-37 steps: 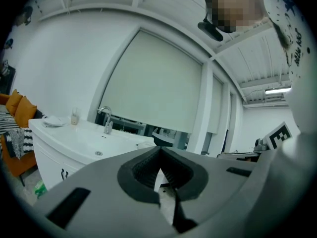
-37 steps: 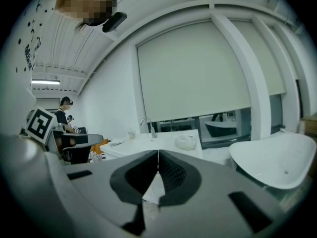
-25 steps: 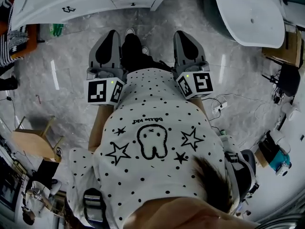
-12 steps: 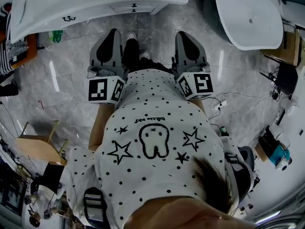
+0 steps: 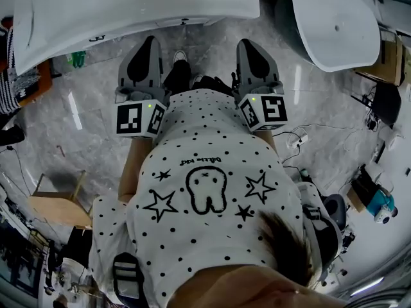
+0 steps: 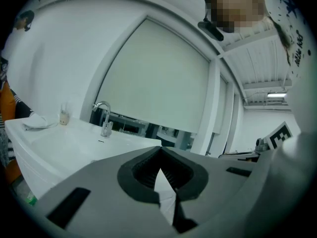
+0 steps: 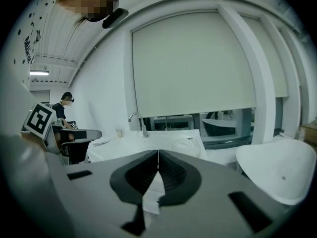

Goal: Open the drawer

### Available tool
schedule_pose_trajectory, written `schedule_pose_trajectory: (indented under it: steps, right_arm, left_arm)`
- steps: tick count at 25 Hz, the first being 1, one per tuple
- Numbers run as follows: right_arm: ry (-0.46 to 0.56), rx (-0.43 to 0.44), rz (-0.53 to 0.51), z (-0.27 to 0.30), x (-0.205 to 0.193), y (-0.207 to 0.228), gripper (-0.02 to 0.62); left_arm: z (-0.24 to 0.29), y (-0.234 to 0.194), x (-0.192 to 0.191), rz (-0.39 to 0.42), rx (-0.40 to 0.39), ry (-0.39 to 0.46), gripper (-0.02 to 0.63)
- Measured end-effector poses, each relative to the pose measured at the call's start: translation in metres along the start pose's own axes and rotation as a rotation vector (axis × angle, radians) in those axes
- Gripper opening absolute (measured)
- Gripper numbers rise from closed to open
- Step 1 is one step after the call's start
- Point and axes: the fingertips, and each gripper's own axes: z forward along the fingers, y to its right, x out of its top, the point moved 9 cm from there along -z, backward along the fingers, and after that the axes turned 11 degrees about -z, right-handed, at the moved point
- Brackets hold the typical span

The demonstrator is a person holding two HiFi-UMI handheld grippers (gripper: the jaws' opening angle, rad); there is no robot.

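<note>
Holds left gripper [image 5: 149,43] and right gripper [image 5: 249,45] clenched, empty, side by side at the waist, likely just for the walk-up, with the drawer [image 5: 185,22] ahead, well apart, tucked under the counter [image 5: 128,5]

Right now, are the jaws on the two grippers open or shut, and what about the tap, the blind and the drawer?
Left gripper: jaws shut, nothing between them.
Right gripper: jaws shut, nothing between them.
Faucet: off, no water running.
Blind: pulled down, gap at the bottom.
Drawer: looks closed; mostly hidden under the counter.
</note>
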Motion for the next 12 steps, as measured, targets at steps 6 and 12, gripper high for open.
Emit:
schedule_pose_trajectory:
  steps: [6,12]
  right_arm:
    - [0.014,-0.022,-0.003,-0.0007,0.002,0.0022,0.014]
    - [0.004,-0.016,-0.009,0.0002,0.0026,0.0004,0.014]
  left_arm:
    - [0.0009,0.0042,0.0001,0.008,-0.024,-0.004,0.005]
    - [-0.0002,0.0009,0.0,0.003,-0.013,-0.01,0.005]
